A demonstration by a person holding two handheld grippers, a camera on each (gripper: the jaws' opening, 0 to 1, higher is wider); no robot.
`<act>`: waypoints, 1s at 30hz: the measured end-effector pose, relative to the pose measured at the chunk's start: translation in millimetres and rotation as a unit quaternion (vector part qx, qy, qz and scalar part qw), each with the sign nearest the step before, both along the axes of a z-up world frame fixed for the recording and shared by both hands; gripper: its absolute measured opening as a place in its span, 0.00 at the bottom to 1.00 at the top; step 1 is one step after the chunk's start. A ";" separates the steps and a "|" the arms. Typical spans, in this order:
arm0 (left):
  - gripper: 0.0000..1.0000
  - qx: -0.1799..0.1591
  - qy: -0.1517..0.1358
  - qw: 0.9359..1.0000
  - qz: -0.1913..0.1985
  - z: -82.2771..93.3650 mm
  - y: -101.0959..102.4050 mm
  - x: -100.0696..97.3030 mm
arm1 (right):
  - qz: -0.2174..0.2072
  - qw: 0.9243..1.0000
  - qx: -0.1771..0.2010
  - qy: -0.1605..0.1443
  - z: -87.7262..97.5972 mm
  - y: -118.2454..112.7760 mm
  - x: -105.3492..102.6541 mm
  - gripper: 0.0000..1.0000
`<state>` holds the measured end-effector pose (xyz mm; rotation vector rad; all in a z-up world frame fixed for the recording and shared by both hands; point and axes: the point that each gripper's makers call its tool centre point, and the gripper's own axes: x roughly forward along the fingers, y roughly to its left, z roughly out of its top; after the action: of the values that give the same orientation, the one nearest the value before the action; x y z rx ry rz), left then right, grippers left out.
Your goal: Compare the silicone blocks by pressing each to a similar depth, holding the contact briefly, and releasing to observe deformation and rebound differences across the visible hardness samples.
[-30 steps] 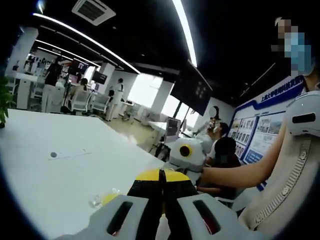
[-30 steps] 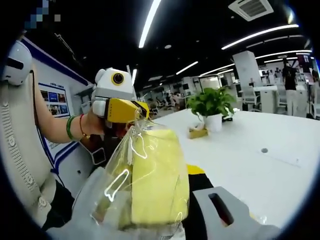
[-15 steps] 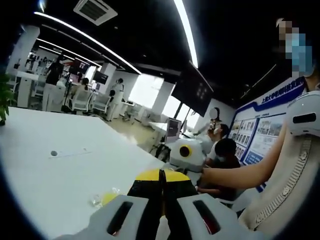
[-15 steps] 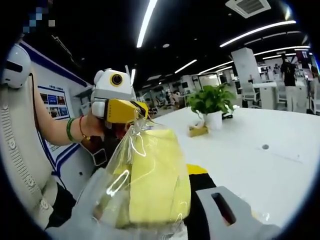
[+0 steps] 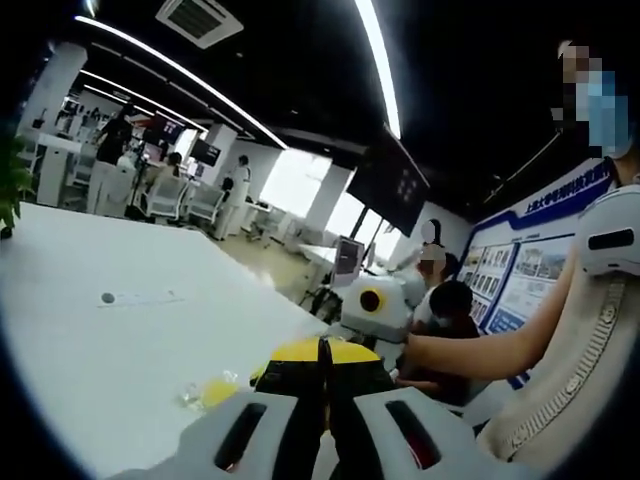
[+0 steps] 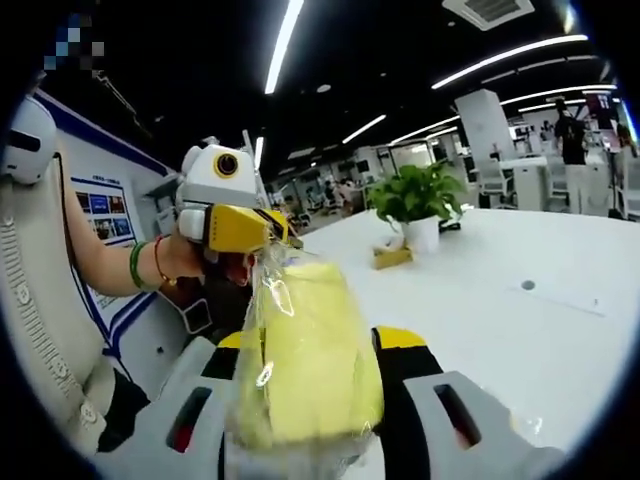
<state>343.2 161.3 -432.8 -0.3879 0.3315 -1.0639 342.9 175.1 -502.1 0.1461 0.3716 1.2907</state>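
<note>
Above the white worktop (image 6: 520, 330), the yellow silicone block (image 6: 305, 350) sits in its clear plastic bag (image 6: 262, 300), held up in the air between the two tools. The right gripper (image 6: 310, 420) has its fingers spread to the block's width and pressed against its two sides, so it carries the block itself. The left gripper (image 6: 285, 232), reaching in from the person's hand (image 6: 185, 255), has its yellow fingers pinched together on the gathered top of the bag; in the left gripper view those fingers (image 5: 322, 352) meet with no gap, and a bit of yellow wrapped in clear film (image 5: 208, 393) peeks out beside them. Judging from this, the block is not yet out of its wrapper, so no pressing test can be fair. The risks are plain: the slick film could let the block slide out of the right fingers and drop to the worktop, or the left pinch could tear or slip off the thin plastic if pulled hard. Squeezing too firmly now would also pre-deform the sample.
</note>
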 end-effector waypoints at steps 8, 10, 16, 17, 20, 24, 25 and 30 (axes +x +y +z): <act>0.00 0.001 0.011 1.000 0.011 -9.3 6.9 5.5 | -0.026 1.000 -0.007 0.004 -7.3 -8.1 5.0 0.50; 0.00 0.002 0.013 1.000 0.013 -11.6 8.7 7.2 | -0.033 0.999 -0.009 0.007 -9.8 -11.3 5.1 0.52; 0.00 0.007 0.024 0.999 0.021 -23.9 14.4 13.8 | -0.054 0.998 -0.012 0.020 -15.7 -24.5 1.3 0.55; 0.00 0.011 0.026 0.999 0.027 -28.3 16.4 16.1 | -0.060 0.998 -0.013 0.024 -16.9 -28.1 -0.1 0.56; 0.00 0.012 0.033 0.999 0.035 -37.0 20.0 19.7 | -0.081 0.996 -0.019 0.044 -21.2 -38.5 -3.7 0.60; 0.00 0.015 0.046 0.998 0.047 -54.2 25.2 25.1 | -0.105 0.992 -0.031 0.064 -30.0 -51.5 -11.7 0.68; 0.00 0.018 0.048 0.997 0.052 -58.9 26.7 26.8 | -0.111 0.991 -0.030 0.064 -30.8 -54.3 -13.3 0.68; 0.00 0.028 0.074 0.995 0.064 -91.8 32.5 33.8 | -0.153 0.985 -0.024 0.077 -35.5 -71.3 -19.9 0.73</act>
<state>377.0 193.8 -524.6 -0.4332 0.4608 -0.9000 323.0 103.8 -537.6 0.2539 0.4911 0.9690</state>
